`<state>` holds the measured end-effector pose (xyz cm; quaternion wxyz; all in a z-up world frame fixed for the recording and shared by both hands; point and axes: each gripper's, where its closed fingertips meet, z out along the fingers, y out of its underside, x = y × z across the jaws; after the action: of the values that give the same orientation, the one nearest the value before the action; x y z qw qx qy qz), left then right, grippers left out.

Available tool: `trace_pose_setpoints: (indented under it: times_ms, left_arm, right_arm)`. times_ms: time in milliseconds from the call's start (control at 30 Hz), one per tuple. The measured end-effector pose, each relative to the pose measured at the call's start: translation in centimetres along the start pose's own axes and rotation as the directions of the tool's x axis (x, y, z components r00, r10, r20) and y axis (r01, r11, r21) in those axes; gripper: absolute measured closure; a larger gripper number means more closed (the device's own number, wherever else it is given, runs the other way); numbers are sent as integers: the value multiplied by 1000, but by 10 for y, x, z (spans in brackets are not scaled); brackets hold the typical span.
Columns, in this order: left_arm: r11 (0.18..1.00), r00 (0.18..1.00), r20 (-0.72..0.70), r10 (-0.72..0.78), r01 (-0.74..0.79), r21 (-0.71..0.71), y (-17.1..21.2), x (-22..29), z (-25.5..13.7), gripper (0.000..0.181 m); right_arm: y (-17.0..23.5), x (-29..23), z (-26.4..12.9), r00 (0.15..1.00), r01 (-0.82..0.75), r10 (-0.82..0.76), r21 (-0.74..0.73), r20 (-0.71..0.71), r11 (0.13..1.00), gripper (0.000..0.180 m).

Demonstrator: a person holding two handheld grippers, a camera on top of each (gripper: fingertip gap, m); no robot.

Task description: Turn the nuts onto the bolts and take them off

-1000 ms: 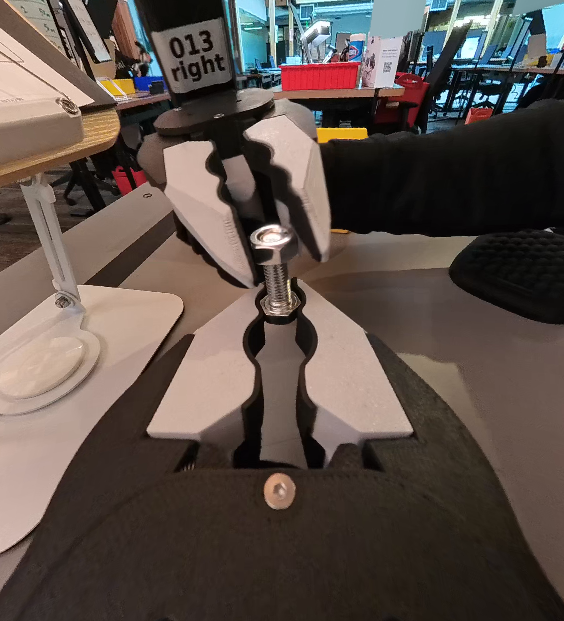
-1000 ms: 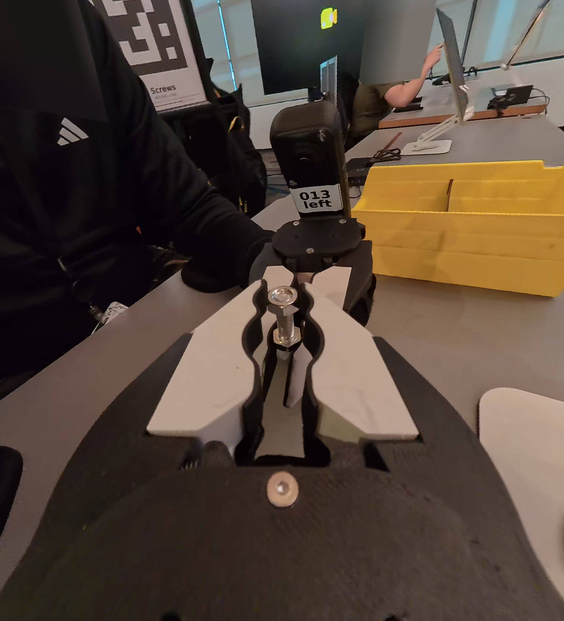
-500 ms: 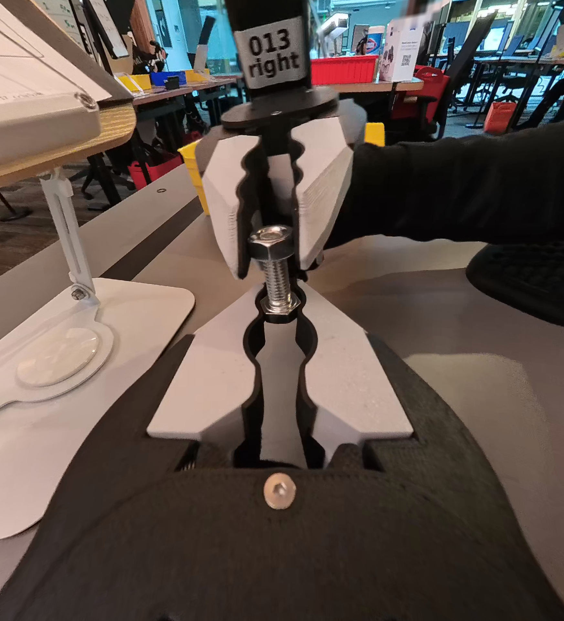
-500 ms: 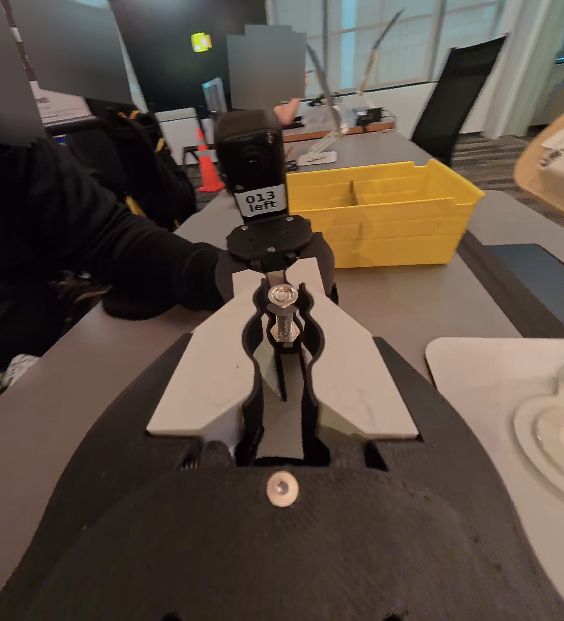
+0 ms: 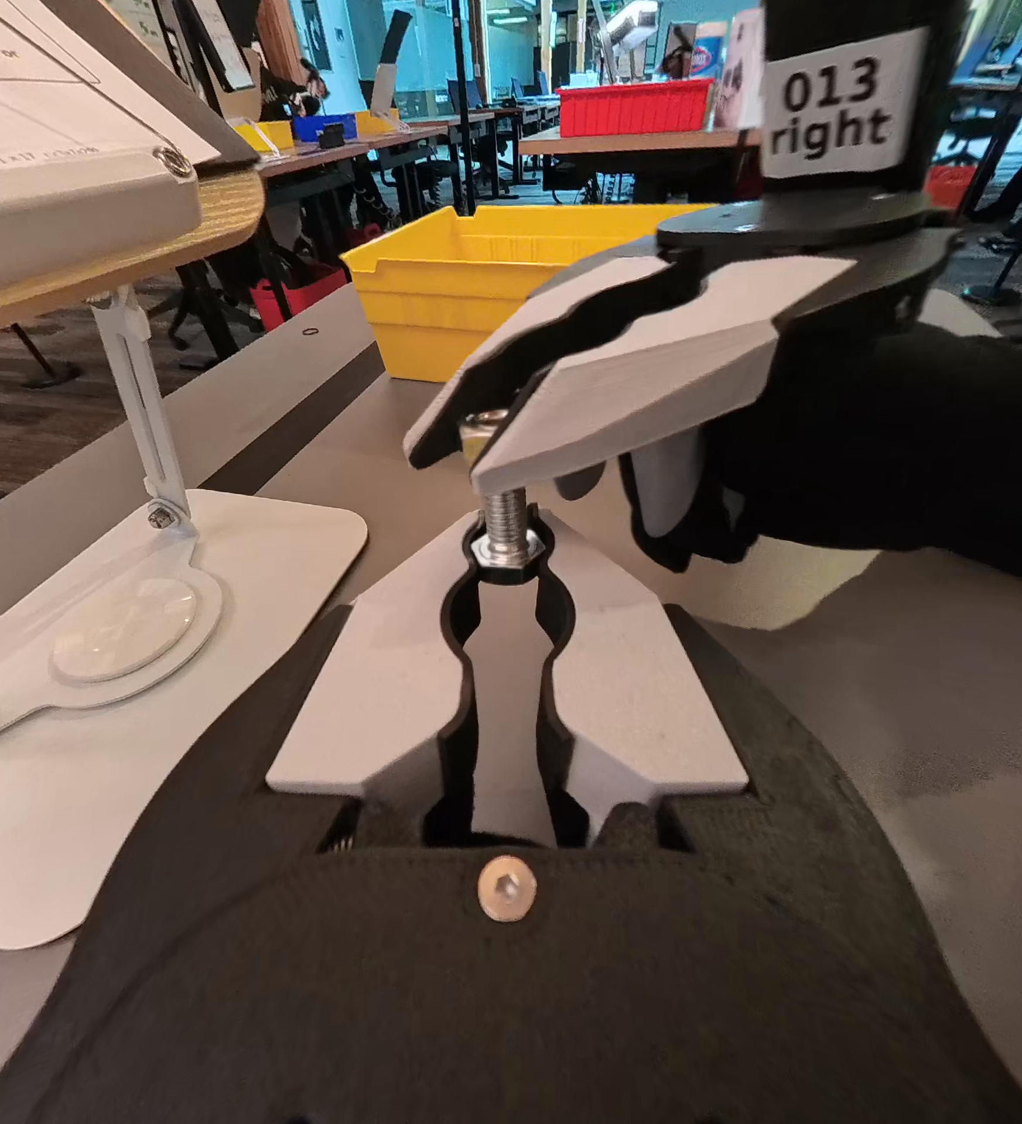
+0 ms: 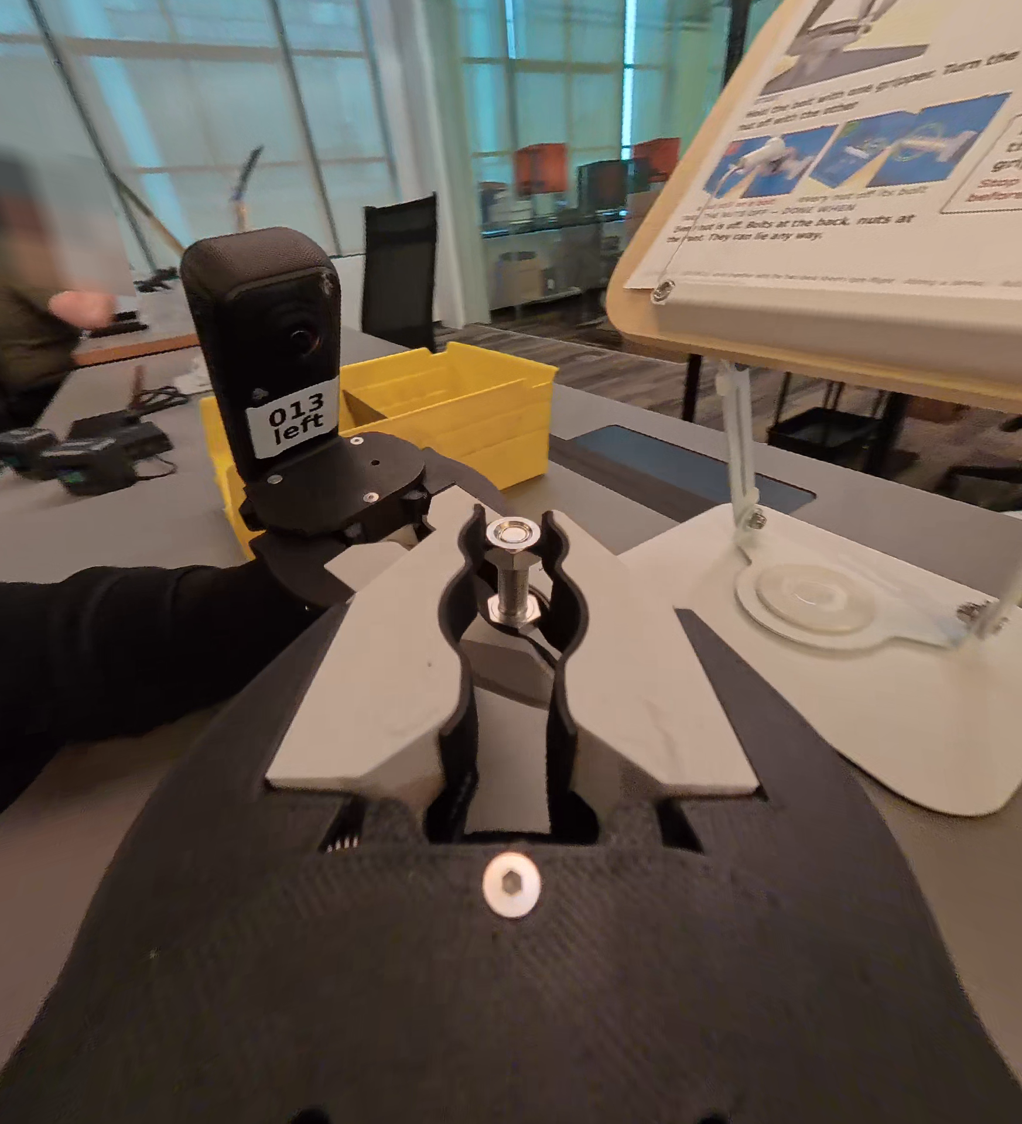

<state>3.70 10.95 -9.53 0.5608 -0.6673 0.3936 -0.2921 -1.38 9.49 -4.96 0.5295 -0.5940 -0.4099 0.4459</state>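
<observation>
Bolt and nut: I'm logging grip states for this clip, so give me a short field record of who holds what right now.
bolt: upright, silver, head up
nut: threaded on the shank, below the head
left gripper: shut on the nut
right gripper: shut on the bolt head
thread showing: bare shank between head and nut
yellow bin: behind the grippers on the grey table
white stand base: beside the left gripper
</observation>
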Motion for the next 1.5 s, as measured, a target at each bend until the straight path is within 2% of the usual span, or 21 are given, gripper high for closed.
trace_pose_setpoints:
  times_ms: [100, 233, 267, 333, 467, 600, 800, 933, 1100, 1267, 1500]
  left_arm:
    - [1000, 1000, -13, 6, -6, -14, 3, 4, 3, 170]
    - [1000, 1000, -13, -8, 8, 2, 1, 2, 1, 170]
    - [1000, 1000, -12, -11, 11, 9, -1, 1, 0, 170]
    - [1000, 1000, -11, -12, 12, 9, -1, 0, -1, 170]
    - [1000, 1000, -20, -12, 13, 9, -1, 2, 0, 170]
    - [1000, 999, -32, -12, 12, 7, -1, 4, 1, 170]
    - [1000, 999, -43, -14, 14, 8, -1, 6, 1, 170]
    - [1000, 999, -52, -15, 15, 6, -1, 7, 1, 170]
    - [1000, 998, -56, -14, 14, 7, -1, 8, 1, 170]
    - [1000, 999, -49, -16, 16, 14, -2, 6, 0, 170]
    - [1000, 999, -33, -12, 12, 3, 0, 5, 1, 170]
  right_arm:
    - [3, -1, 0, 997, 17, -18, -16, -70, 1000, 163]
    - [-1, 0, 1, 998, -1, -1, -28, -58, 1000, 159]
    - [-4, -1, -1, 999, 1, -2, -22, -41, 1000, 148]
    - [-11, -2, -4, 1000, 14, -14, -5, 11, 1000, 139]
    - [-24, 1, -9, 983, 19, -18, -8, 182, 1000, 133]
    - [-15, -5, -13, 895, 69, -25, -82, 446, 994, 133]
    - [-5, -4, -15, 736, 101, 4, -116, 677, 988, 142]
    - [2, -10, -11, 636, 130, 26, -140, 771, 982, 146]
    - [4, -20, -13, 526, 145, 45, -142, 849, 979, 163]
    - [2, -18, -11, 546, 127, 38, -128, 837, 984, 164]
    - [4, -15, -6, 698, 108, 18, -130, 716, 986, 164]
